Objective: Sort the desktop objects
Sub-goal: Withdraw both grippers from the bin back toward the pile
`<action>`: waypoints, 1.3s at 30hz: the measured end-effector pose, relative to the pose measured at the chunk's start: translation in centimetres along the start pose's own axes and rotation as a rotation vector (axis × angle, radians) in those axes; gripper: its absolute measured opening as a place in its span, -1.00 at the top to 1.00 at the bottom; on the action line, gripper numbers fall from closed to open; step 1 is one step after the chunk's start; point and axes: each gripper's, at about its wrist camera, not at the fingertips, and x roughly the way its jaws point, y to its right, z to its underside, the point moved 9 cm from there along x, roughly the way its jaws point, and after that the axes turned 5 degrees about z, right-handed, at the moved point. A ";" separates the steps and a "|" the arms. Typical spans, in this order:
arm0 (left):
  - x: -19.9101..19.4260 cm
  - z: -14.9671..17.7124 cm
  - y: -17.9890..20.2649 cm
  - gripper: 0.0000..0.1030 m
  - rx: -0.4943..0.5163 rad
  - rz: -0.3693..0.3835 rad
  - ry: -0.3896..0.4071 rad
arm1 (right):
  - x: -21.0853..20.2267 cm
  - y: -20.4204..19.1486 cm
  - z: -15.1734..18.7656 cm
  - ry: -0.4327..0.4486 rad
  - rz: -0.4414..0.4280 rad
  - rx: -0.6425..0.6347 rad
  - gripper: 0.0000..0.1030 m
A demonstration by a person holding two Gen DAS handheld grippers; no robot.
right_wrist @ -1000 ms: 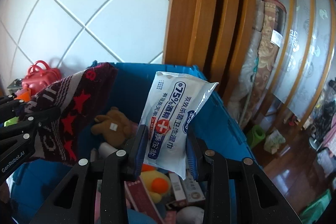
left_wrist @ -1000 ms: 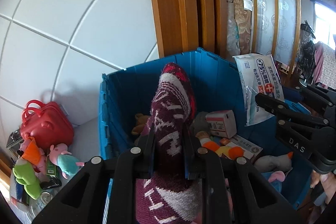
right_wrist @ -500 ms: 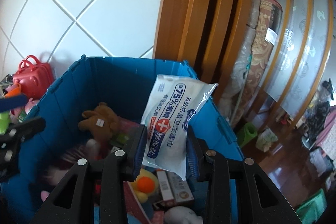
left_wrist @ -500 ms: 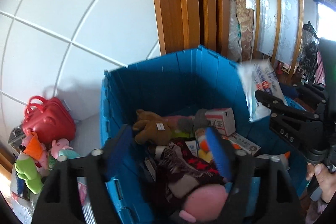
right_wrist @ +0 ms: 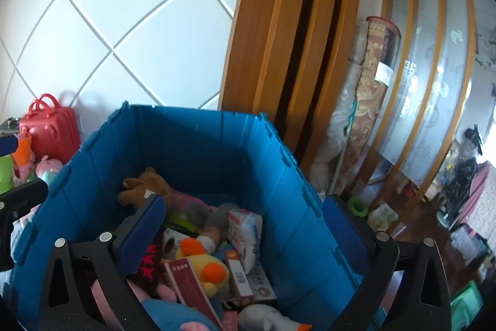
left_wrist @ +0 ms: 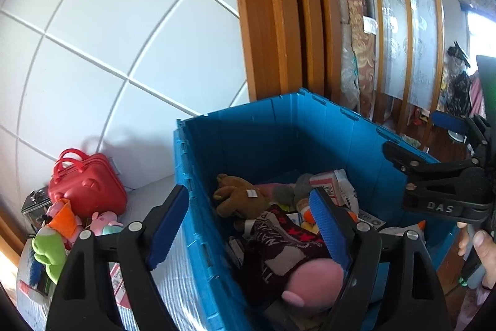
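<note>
Both jaws just opened: left gripper (left_wrist: 248, 225) and right gripper (right_wrist: 241, 234) hang empty above the blue crate (right_wrist: 198, 138), the sock (left_wrist: 279, 241) dropped beneath them.

bin (right_wrist: 198, 145): my ribbed matt blue plastic | sock (left_wrist: 279, 241): knitted wool cloth | bear (left_wrist: 238, 194): brown plush | case (left_wrist: 83, 188): glossy red plastic | door frame (right_wrist: 279, 20): smooth varnished wood | my tool pads (left_wrist: 325, 225): ridged blue rubber
</note>
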 end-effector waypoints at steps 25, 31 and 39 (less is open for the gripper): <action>-10.5 10.1 -16.4 -0.78 -0.228 -0.244 0.137 | -11.6 -16.0 0.8 0.220 -0.309 0.073 -1.00; -13.1 12.9 -22.1 -0.78 -0.262 -0.309 0.150 | -13.0 -22.2 0.3 0.215 -0.378 0.041 -1.00; -15.2 17.3 -30.5 -0.78 -0.348 -0.380 0.091 | -14.6 -30.0 0.2 0.227 -0.407 0.006 -1.00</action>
